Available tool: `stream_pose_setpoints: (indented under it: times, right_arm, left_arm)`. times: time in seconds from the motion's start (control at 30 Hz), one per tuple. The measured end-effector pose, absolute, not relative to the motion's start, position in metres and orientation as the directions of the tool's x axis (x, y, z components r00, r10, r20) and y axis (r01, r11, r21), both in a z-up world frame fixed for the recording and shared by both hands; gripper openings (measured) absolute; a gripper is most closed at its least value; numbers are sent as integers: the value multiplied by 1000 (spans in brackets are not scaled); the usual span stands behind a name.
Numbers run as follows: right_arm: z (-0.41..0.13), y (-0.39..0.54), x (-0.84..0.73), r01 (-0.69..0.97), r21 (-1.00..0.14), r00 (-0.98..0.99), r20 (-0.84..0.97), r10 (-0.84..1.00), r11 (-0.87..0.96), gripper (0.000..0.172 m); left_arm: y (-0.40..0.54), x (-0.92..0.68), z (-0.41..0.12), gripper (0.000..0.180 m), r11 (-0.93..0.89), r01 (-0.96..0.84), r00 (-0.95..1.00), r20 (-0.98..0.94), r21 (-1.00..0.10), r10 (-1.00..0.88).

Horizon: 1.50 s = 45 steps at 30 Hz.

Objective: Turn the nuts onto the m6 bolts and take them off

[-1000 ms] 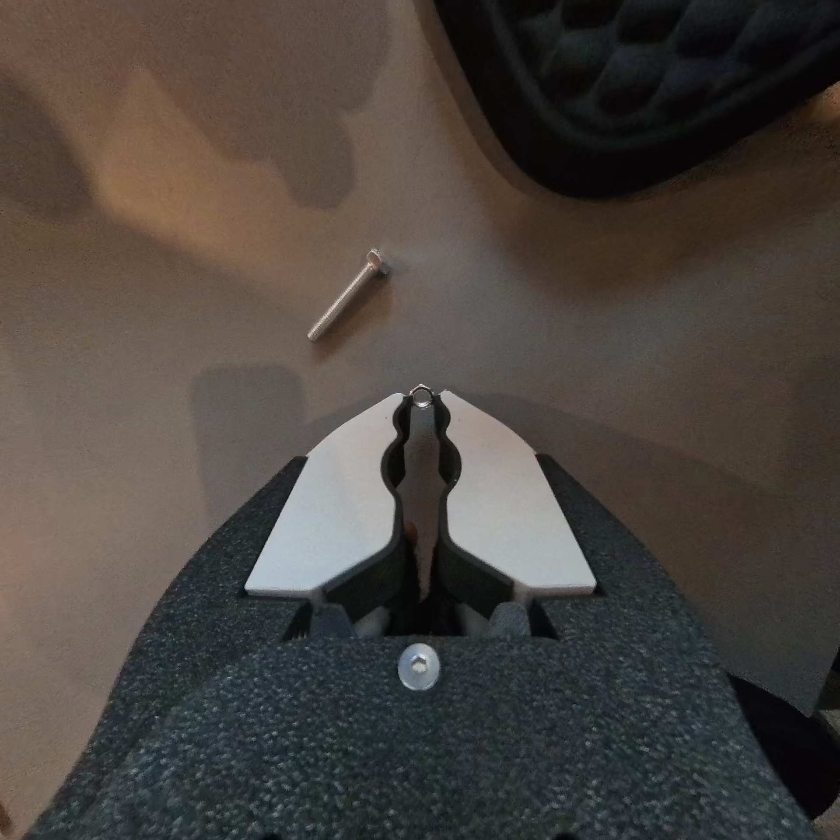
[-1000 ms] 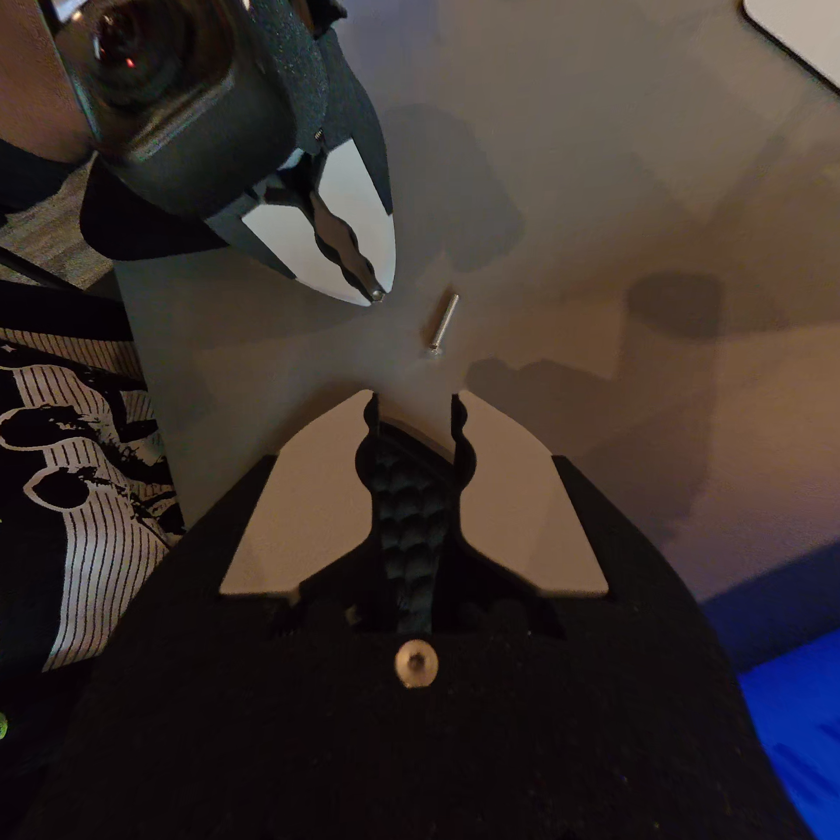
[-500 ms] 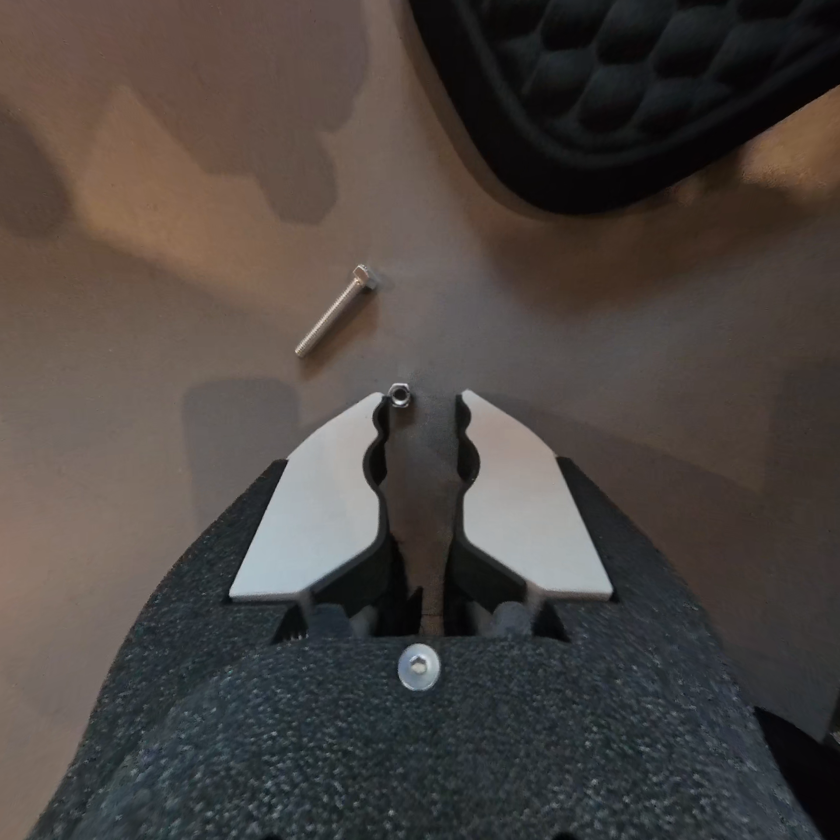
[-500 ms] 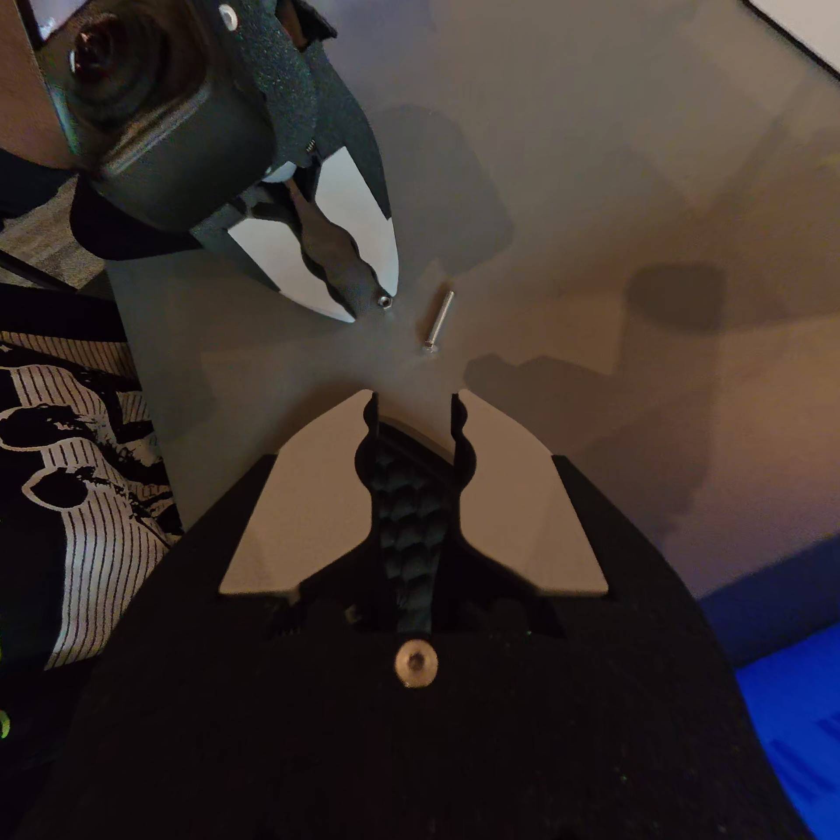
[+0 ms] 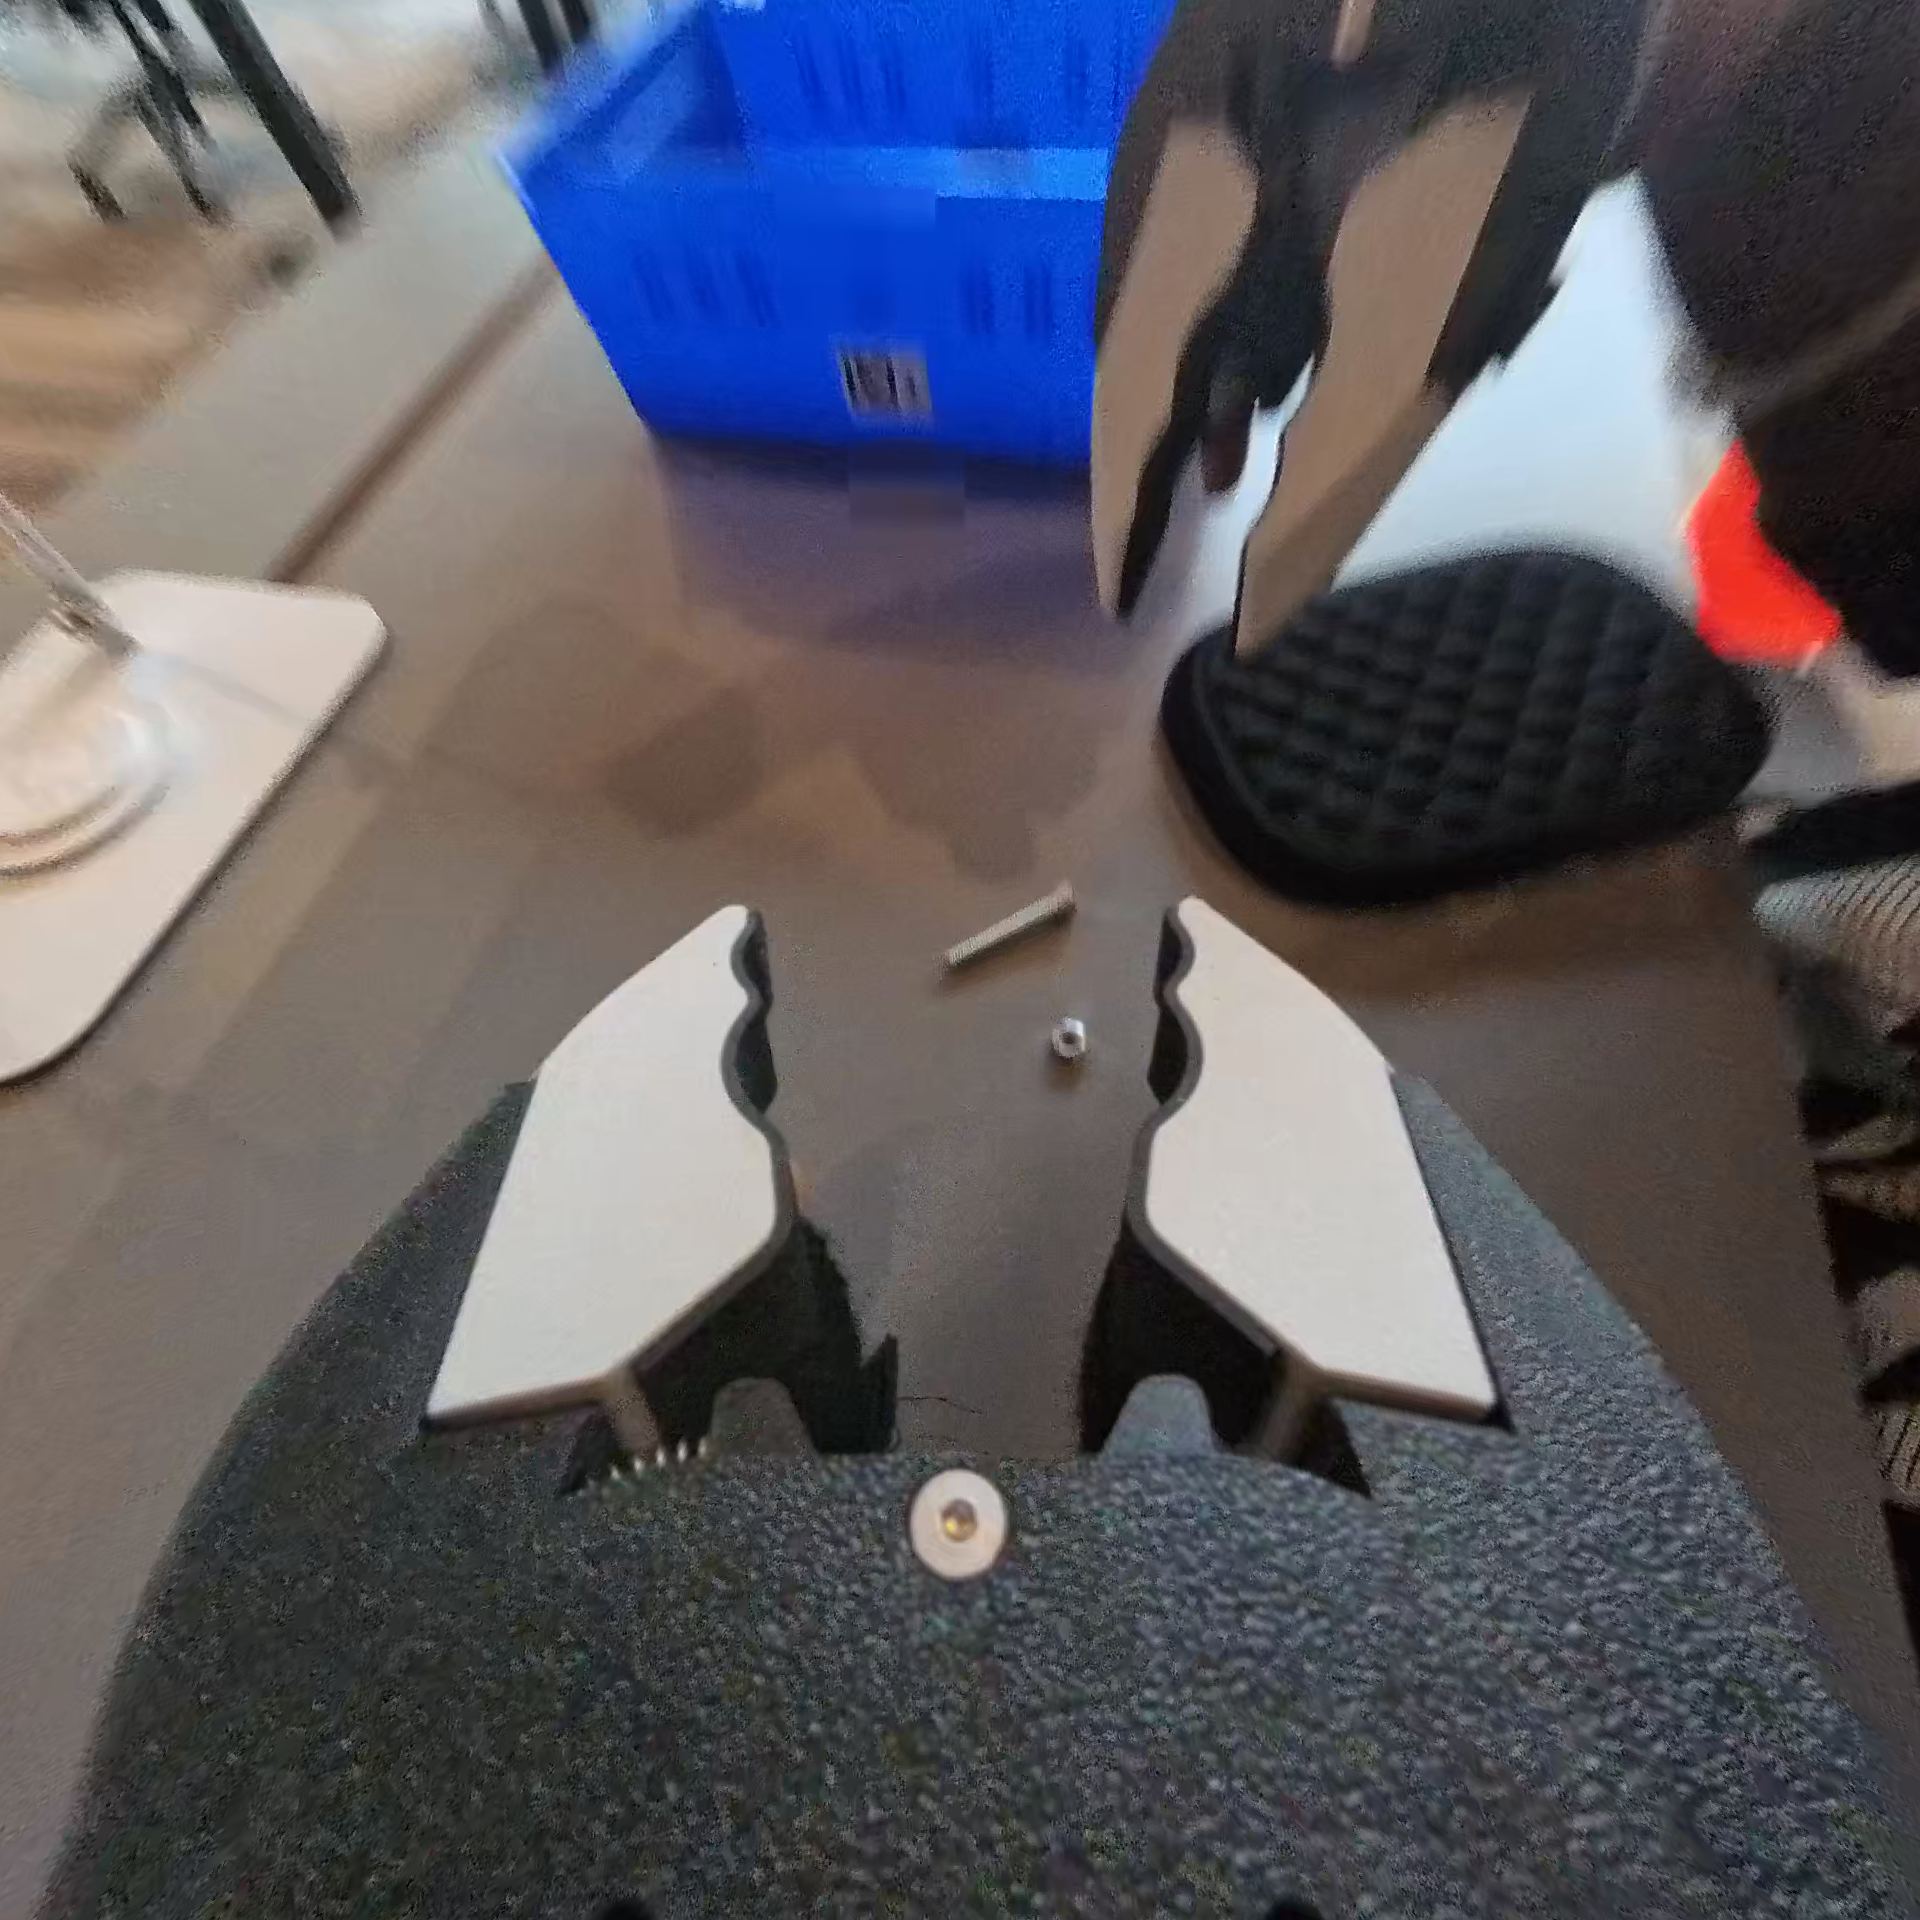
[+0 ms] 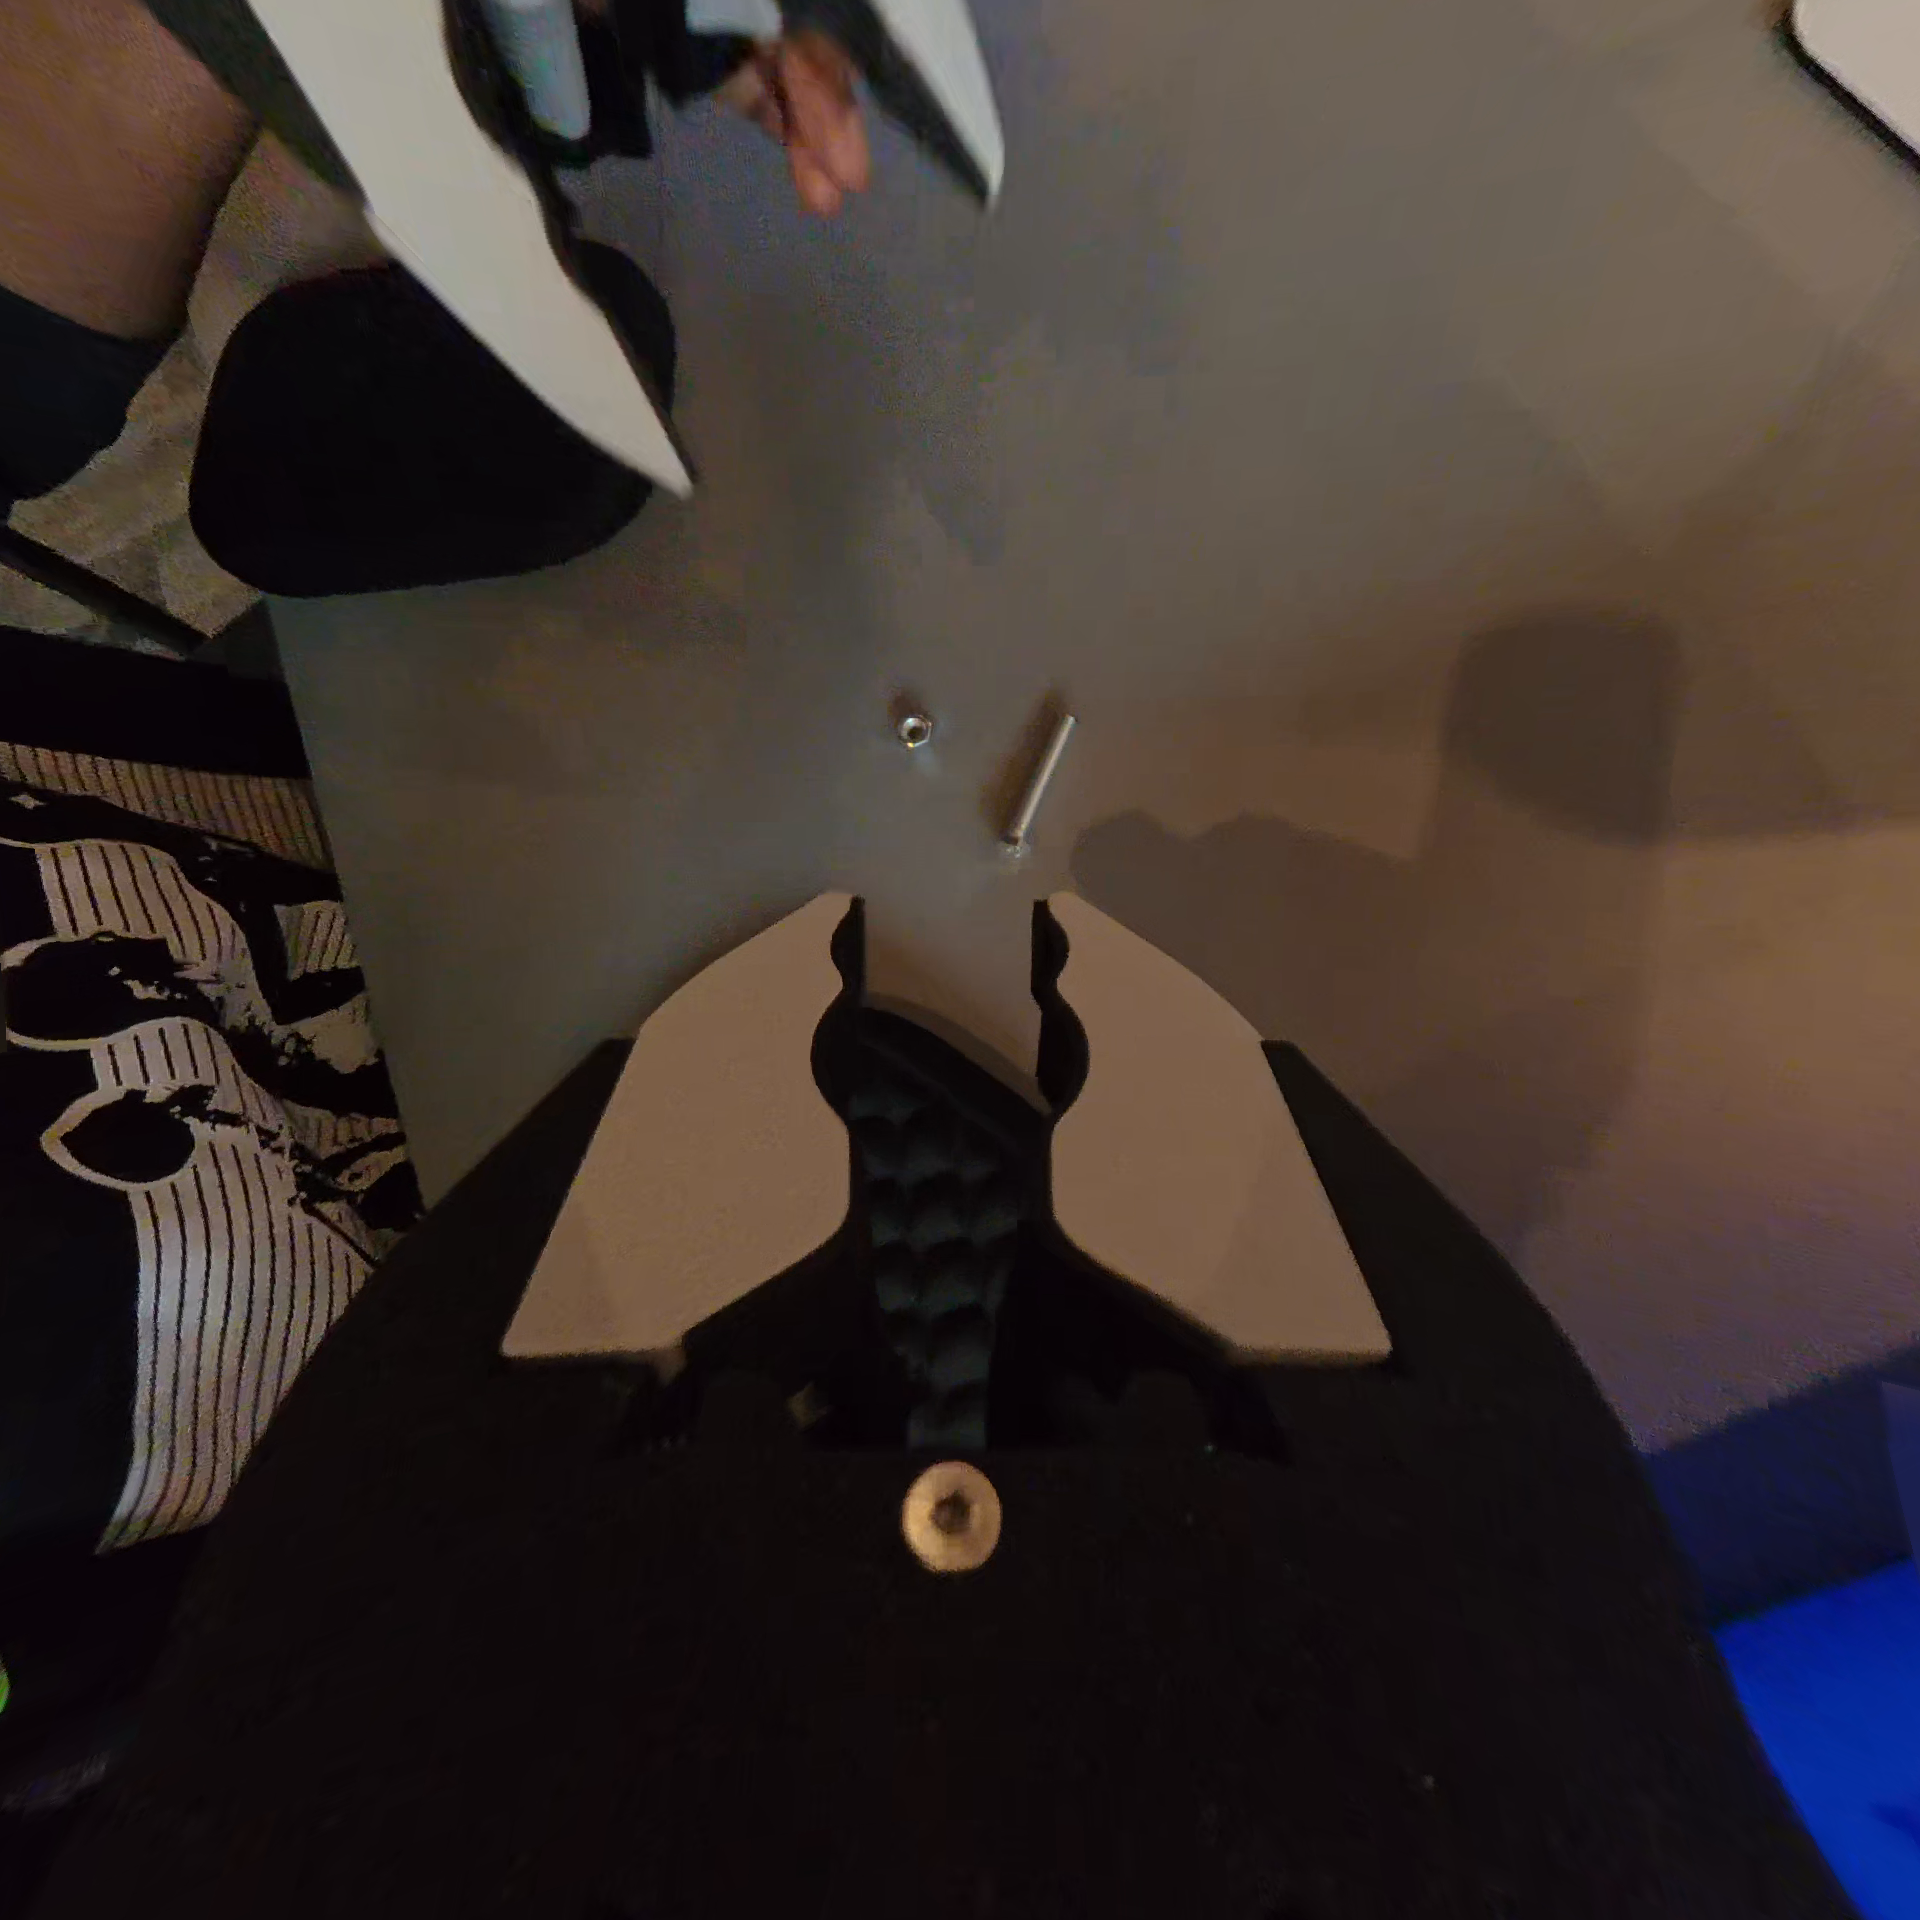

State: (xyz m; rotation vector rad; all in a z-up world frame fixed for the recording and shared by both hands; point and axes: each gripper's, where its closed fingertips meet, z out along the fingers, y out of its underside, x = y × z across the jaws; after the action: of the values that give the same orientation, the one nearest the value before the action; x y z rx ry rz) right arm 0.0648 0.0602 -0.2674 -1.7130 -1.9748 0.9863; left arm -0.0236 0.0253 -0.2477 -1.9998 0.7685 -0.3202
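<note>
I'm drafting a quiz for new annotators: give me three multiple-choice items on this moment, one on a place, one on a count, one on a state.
1. Where is the nut?
A. threaded on the bolt
B. loose on the table beside the bolt
C. on the black pad

2. How many bolts lie on the table?
A. one
B. two
C. three

3. How is the left gripper?
A. shut on the nut
B. shut on the bolt
C. open, holding nothing

Key: B, the nut sits apart from the bolt; A, a single bolt shows; C, its fingers stand wide apart over bare table.
</note>
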Motion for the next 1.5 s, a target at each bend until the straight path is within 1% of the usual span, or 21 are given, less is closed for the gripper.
stream_pose_setpoints:
  times: [0.07, 0.13, 0.23, 0.33, 0.4, 0.5, 0.57, 0.6, 0.7, 0.77, 0.87, 0.9, 0.97, 1.07, 1.1, 1.17, 1.27, 1.33, 1.43, 1.5]
  right_arm:
    - [-270, 59, 58, 738, -672, -228, -169, 959, 57, 30]
    - [-276, 57, 50, 765, -638, -241, -164, 956, 84, 30]
    - [-291, 52, 36, 815, -563, -270, -153, 951, 141, 28]
    - [-310, 52, 22, 862, -473, -272, -129, 954, 182, 25]
    - [-321, 56, 11, 886, -416, -268, -99, 958, 205, 22]
    - [-337, 61, 2, 918, -323, -264, -60, 963, 231, 21]
    - [-346, 61, 0, 930, -272, -269, -49, 962, 246, 19]
    - [-349, 60, -1, 934, -254, -273, -48, 961, 252, 19]
    - [-351, 65, -3, 937, -226, -274, 2, 962, 267, 8]
    - [-351, 64, -3, 928, -229, -302, 5, 953, 295, 6]
    - [-350, 65, -7, 905, -289, -329, -7, 944, 313, 5]
    - [-345, 64, -11, 887, -334, -342, -14, 939, 318, 5]
    - [-319, 57, -26, 817, -484, -378, -40, 925, 313, 5]
    - [-249, 45, -54, 598, -742, -450, 4, 893, 305, 5]
    - [-225, 41, -60, 504, -807, -478, 37, 878, 308, 5]
    - [-183, 34, -69, 317, -898, -516, 107, 850, 306, 4]
    - [-138, 26, -78, 70, -966, -547, 172, 819, 249, 4]
    - [-122, 23, -83, -43, -985, -567, 160, 808, 164, 5]
    - [-122, 20, -85, -165, -986, -613, 84, 786, -23, 5]
    - [-130, 20, -85, -216, -967, -631, 31, 775, -138, 5]
  left_arm:
    - [24, -32, -223, 72, -262, -225, 785, -16, -939, -619]
    - [18, -39, -207, 74, -186, -65, 774, 68, -980, -629]
    - [10, -50, -201, 77, -101, 113, 753, 151, -988, -640]
    - [6, -60, -209, 78, -52, 222, 738, 202, -974, -643]
    - [5, -60, -218, 79, -60, 220, 723, 204, -974, -660]
    - [8, -57, -232, 80, -82, 147, 733, 164, -986, -661]
    - [7, -52, -236, 79, -88, 138, 719, 161, -987, -676]
    - [6, -50, -237, 79, -89, 128, 711, 154, -988, -686]
    - [3, -48, -240, 79, -61, 86, 710, 104, -994, -697]
    - [2, -50, -239, 78, -44, 85, 713, 91, -995, -695]
    - [2, -53, -238, 74, -31, 84, 720, 82, -996, -689]
    - [2, -54, -238, 73, -26, 90, 722, 84, -996, -687]
    - [2, -56, -235, 69, -15, 114, 721, 92, -993, -687]
    - [4, -58, -232, 65, 28, 112, 731, 63, -993, -680]
    - [5, -58, -233, 64, 44, 99, 734, 44, -994, -677]
    - [9, -56, -237, 62, 62, 67, 732, 7, -996, -681]
    - [18, -54, -234, 51, 100, 76, 712, -16, -992, -702]
    - [24, -52, -232, 44, 88, 120, 684, 18, -989, -730]
    - [29, -52, -231, 38, 80, 155, 672, 46, -985, -739]
    - [29, -52, -231, 42, 95, 146, 683, 31, -985, -729]
